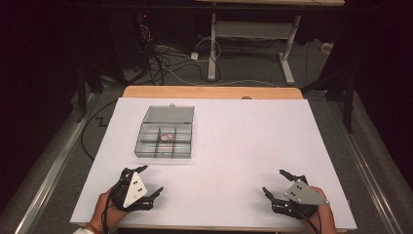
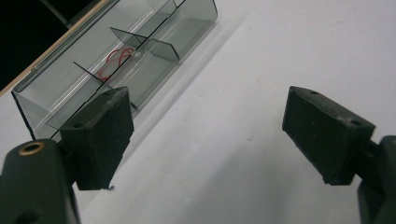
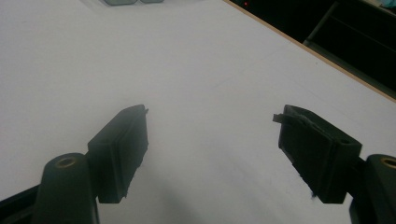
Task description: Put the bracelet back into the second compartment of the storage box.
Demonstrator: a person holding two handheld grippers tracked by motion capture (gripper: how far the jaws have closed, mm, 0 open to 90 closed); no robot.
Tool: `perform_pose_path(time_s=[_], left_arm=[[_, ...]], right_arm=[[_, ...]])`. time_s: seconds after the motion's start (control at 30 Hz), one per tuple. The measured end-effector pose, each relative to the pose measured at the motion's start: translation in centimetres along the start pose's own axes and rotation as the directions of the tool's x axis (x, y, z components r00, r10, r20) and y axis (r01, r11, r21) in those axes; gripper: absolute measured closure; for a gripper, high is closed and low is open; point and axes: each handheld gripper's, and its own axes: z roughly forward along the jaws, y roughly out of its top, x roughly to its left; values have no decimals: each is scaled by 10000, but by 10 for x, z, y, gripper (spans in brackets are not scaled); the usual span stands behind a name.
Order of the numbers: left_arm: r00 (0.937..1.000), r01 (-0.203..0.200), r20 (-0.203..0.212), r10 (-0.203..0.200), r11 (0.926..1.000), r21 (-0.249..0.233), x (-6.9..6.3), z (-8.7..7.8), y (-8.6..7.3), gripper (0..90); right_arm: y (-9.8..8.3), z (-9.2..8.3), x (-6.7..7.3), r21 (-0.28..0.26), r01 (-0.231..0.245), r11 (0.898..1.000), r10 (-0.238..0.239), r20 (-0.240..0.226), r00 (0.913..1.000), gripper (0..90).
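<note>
both grippers sit wide open with nothing held, the left gripper [image 1: 147, 181] and the right gripper [image 1: 281, 183] low at the near edge of the white table [image 1: 243, 146]. the clear compartment box [image 1: 164, 132] lies open just ahead of the left one, a red rubber band [image 1: 167, 137] in its middle cell. looks like nothing's started yet; the path is clear.

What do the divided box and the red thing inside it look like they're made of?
The box looks like clear, smoke-tinted hard plastic: glossy, see-through walls and dividers. The red loop inside one compartment is thin and curled, probably a rubber band, though wire or thread can't be ruled out.
</note>
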Motion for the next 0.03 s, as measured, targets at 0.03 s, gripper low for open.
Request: perform_pose_path(time_s=[0.03], left_arm=[[10000,7,-15,-7,10000,22,0,1,0,157]], right_arm=[[0,0,0,17,-50,10000,50,-9,10000,249]])
